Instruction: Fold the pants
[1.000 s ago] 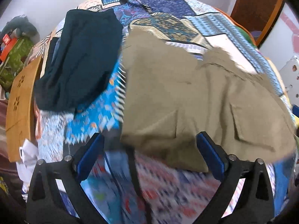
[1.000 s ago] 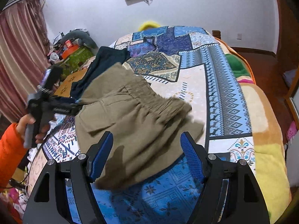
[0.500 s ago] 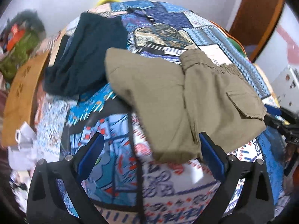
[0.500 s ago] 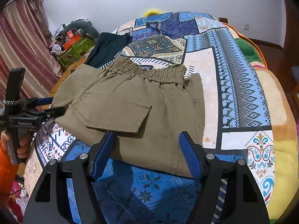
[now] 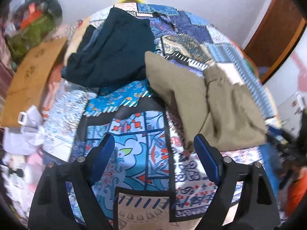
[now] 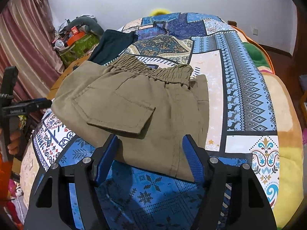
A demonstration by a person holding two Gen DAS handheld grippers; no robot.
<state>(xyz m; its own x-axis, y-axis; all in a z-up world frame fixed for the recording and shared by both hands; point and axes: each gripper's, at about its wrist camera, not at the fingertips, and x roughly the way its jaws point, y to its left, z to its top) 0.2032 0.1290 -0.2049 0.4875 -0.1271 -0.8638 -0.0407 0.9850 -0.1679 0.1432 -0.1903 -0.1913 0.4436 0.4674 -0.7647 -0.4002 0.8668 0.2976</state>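
Note:
The olive-khaki pants (image 6: 134,105) lie folded into a compact stack on the patterned bedspread (image 6: 249,95), elastic waistband at the far side and a cargo pocket flap on top. In the left wrist view the pants (image 5: 214,103) lie ahead and to the right. My right gripper (image 6: 149,153) is open and empty, its blue pads (image 6: 107,157) just above the pants' near edge. My left gripper (image 5: 153,153) is open and empty over the bedspread (image 5: 134,153), left of the pants. It also shows in the right wrist view (image 6: 36,104), beside the pants' left edge.
Dark teal folded pants (image 5: 115,51) lie on the bed's far left, also in the right wrist view (image 6: 113,44). A wooden board (image 5: 28,80) and cluttered bags (image 6: 76,42) stand beside the bed. A brown door (image 5: 274,32) is at the far right.
Both grippers have let go of the khaki pants and pulled back. The pants went from held and moving to lying folded on the bed. My left gripper has swung left, away from them.

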